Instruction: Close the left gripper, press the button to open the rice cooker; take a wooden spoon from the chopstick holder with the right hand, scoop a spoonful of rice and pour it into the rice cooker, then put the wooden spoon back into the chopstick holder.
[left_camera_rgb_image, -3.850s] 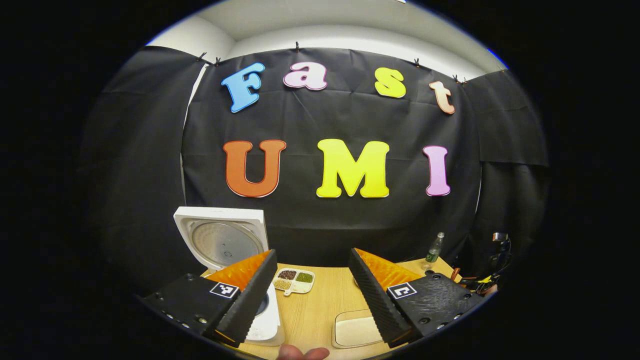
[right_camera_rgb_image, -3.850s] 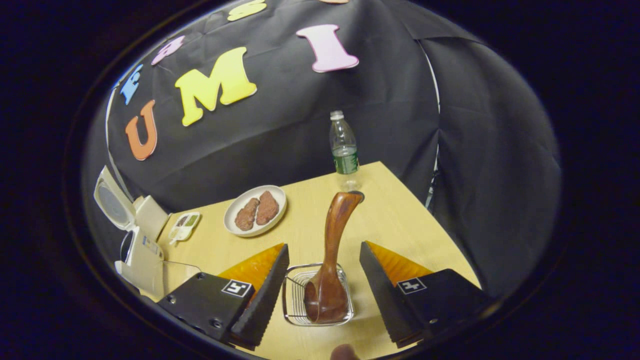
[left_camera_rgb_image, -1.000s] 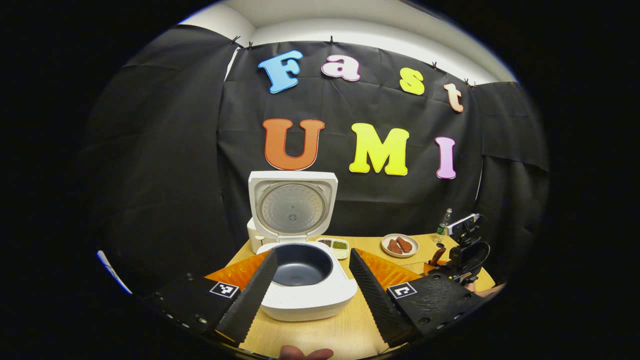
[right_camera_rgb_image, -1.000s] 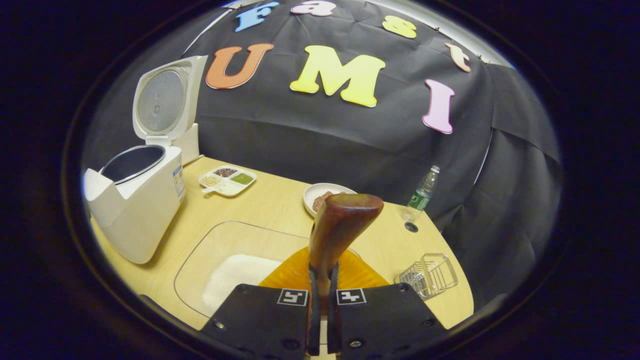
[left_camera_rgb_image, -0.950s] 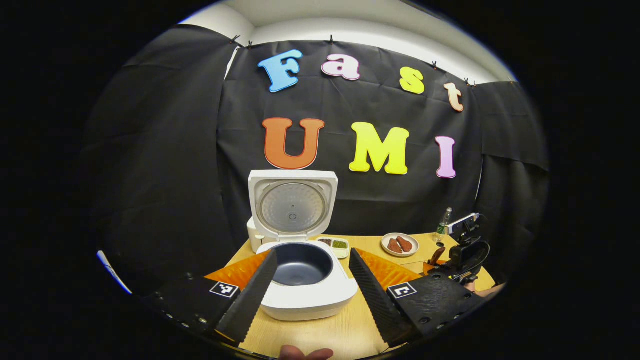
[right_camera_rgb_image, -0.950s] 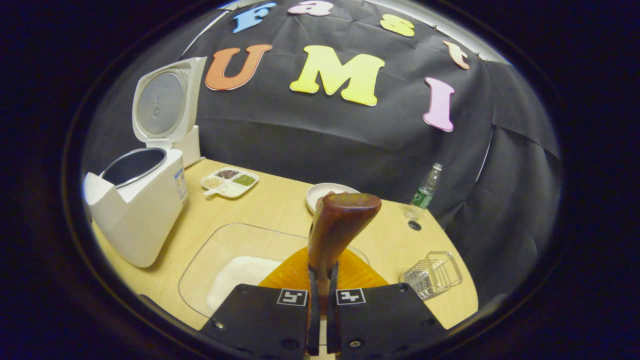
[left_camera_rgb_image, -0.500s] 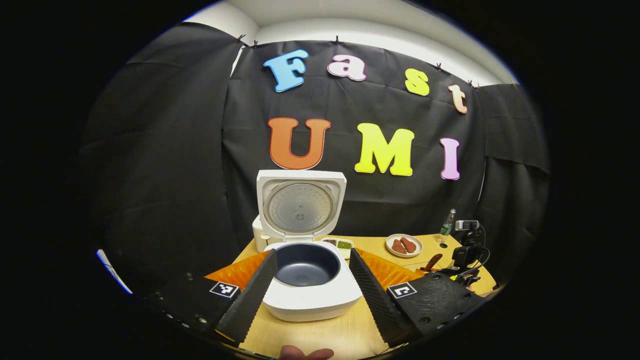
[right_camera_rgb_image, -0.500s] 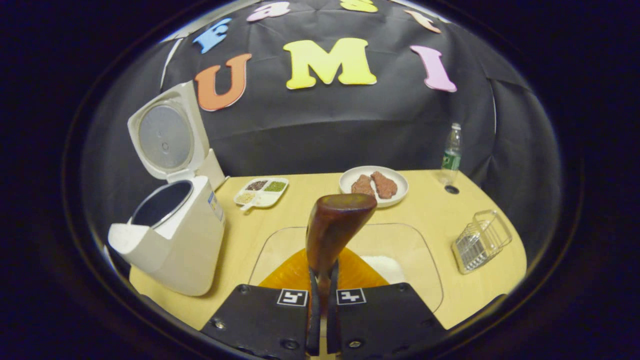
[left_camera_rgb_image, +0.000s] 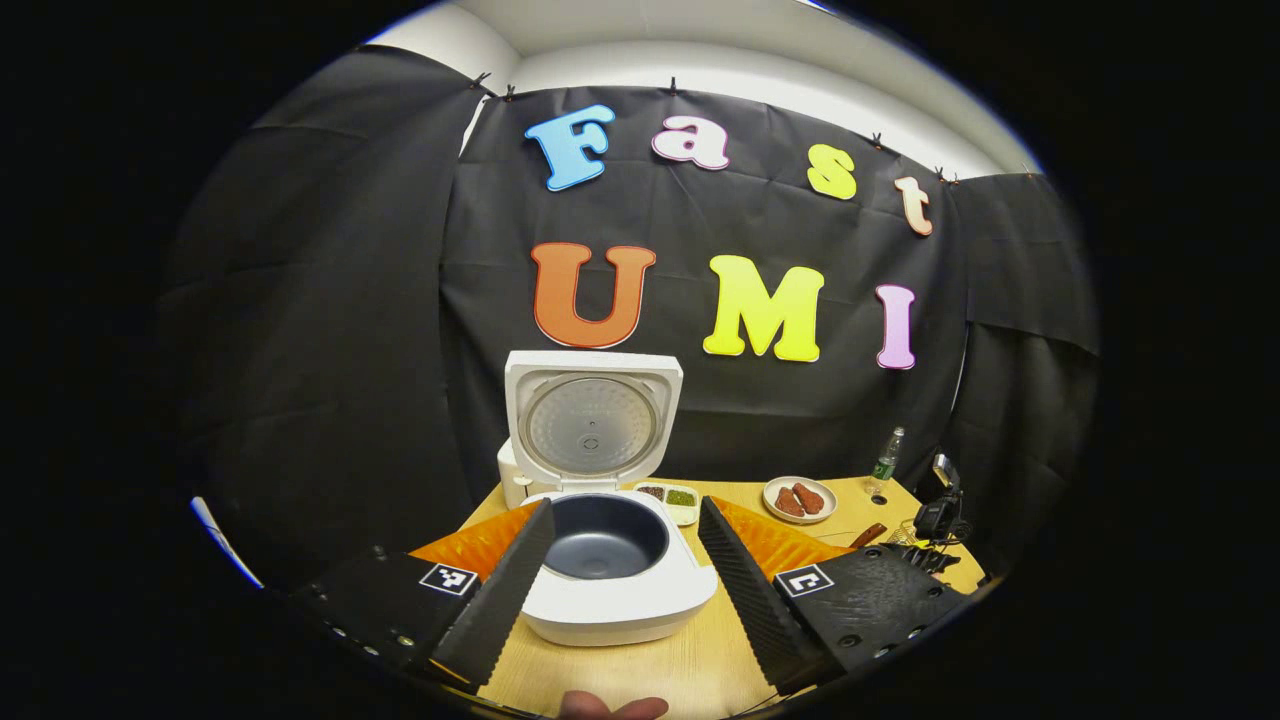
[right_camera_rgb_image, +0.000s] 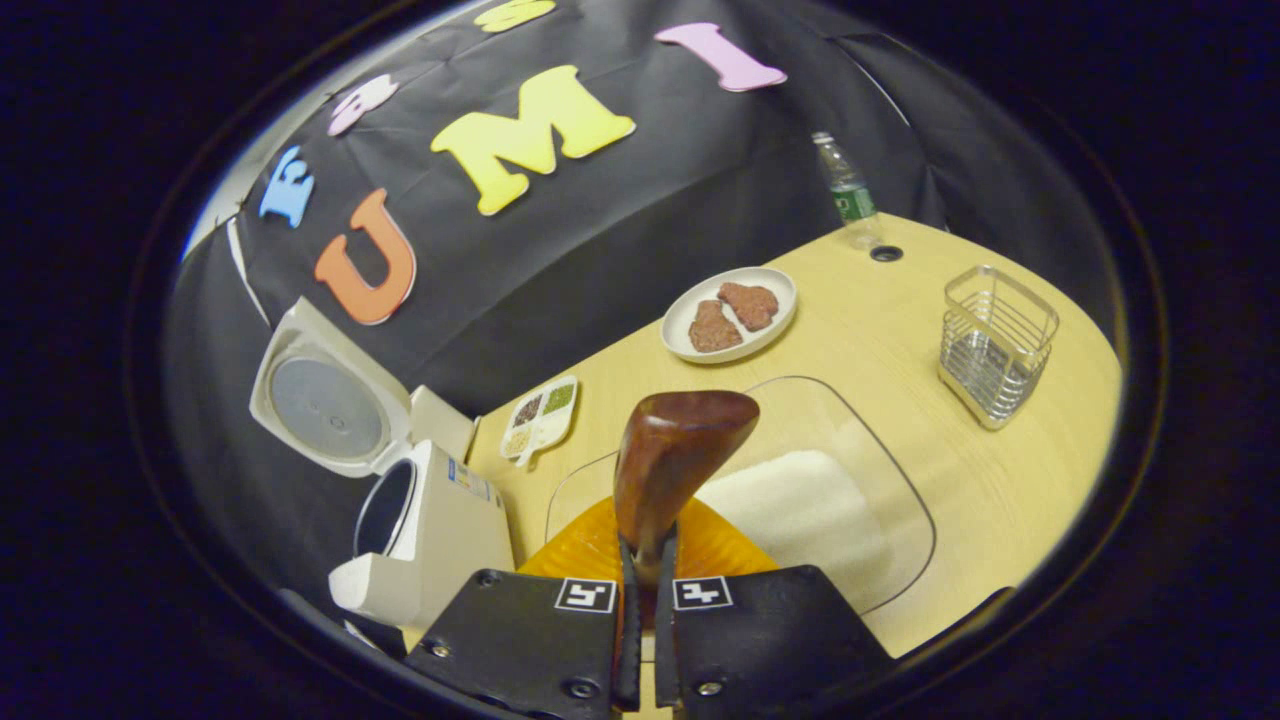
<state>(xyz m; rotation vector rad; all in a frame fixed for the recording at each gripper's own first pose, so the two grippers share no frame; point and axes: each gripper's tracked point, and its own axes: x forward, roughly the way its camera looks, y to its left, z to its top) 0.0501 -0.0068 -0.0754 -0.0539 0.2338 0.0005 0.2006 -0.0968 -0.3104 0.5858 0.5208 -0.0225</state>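
The right gripper (right_camera_rgb_image: 641, 590) has its fingers clamped on the wooden spoon (right_camera_rgb_image: 672, 462), which rises toward 12 o'clock over the glass tray of rice (right_camera_rgb_image: 800, 510). The chopstick holder (right_camera_rgb_image: 995, 343) stands at 2 o'clock on the tabletop (right_camera_rgb_image: 1010, 480). The left gripper (left_camera_rgb_image: 625, 575) is spread wide, the open rice cooker (left_camera_rgb_image: 610, 560) between its fingers, probably not touching

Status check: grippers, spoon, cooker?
Right gripper shut on wooden spoon, above rice tray. Left gripper open, facing rice cooker, lid up. Chopstick holder empty. Nothing in the way.
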